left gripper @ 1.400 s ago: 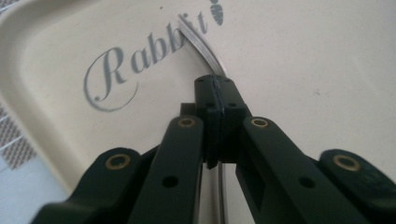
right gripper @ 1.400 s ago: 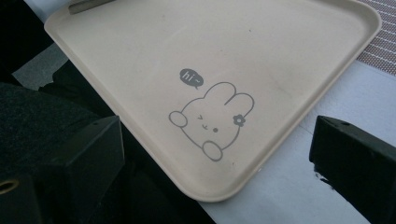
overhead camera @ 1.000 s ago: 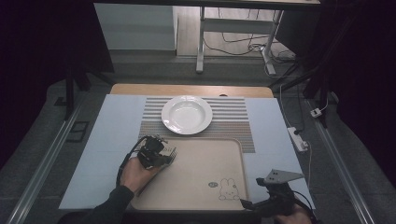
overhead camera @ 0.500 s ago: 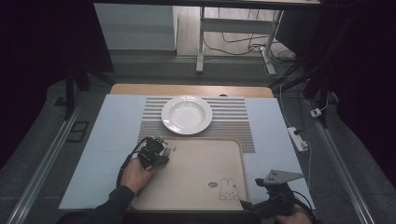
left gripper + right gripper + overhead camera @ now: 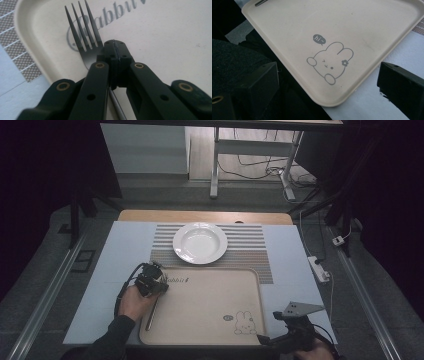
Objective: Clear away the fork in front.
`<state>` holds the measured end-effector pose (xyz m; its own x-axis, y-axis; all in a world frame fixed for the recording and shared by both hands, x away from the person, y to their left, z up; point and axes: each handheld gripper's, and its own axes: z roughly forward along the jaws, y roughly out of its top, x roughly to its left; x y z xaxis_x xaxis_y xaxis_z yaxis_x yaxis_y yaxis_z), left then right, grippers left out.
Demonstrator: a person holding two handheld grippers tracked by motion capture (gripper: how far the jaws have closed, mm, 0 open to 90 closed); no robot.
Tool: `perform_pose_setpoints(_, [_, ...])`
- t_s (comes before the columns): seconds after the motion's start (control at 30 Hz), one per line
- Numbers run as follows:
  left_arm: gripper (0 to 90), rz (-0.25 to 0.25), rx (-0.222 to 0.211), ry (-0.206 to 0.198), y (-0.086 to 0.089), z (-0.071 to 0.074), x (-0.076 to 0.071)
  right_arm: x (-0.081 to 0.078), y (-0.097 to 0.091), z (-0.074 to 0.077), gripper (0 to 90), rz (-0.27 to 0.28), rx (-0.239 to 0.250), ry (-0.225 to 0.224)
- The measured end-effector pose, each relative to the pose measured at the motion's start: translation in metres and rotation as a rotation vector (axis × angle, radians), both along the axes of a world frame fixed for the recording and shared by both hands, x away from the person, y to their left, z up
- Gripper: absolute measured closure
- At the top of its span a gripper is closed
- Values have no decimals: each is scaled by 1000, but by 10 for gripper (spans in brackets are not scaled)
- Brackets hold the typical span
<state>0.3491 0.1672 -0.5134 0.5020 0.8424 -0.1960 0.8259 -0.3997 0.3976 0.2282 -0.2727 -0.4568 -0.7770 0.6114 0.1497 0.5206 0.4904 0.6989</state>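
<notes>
My left gripper [image 5: 113, 50] is shut on the neck of a dark metal fork [image 5: 83, 37]. The tines stick out past the jaw tips over the "Rabbit" lettering in the far left corner of the beige tray [image 5: 175, 30]. In the high view the left gripper [image 5: 156, 286] sits at that corner, and the fork's handle [image 5: 152, 312] runs back along the tray's left edge [image 5: 142, 330]. My right gripper [image 5: 329, 85] is open, its jaws wide apart over the tray's near right corner [image 5: 329, 102] by the rabbit drawing. It also appears in the high view, the right gripper [image 5: 267, 340].
A white deep plate [image 5: 200, 242] stands on a striped placemat [image 5: 250, 250] just beyond the tray. A pale blue sheet [image 5: 105, 290] covers the table. A white power strip [image 5: 318, 268] lies at the right edge.
My left hand has shifted a little to the left along the tray's far left corner with the fork in its jaws. The right gripper has stayed put.
</notes>
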Motion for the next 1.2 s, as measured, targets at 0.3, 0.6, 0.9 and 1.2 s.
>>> perform_pose_setpoints(0.3, [859,0,-25,-7,4,-1,0,0,0,0,40,9,-1,2])
perform_pose_setpoints(0.6, [627,-30,-64,-59,6,9,-8,0,0,0,40,8,8,7])
perform_pose_setpoints(0.9, [325,-109,-175,-88,12,26,-27,0,0,0,40,7,7,6])
perform_pose_setpoints(1.2, [154,-163,-197,-212,24,42,-53,0,0,0,40,4,5,6])
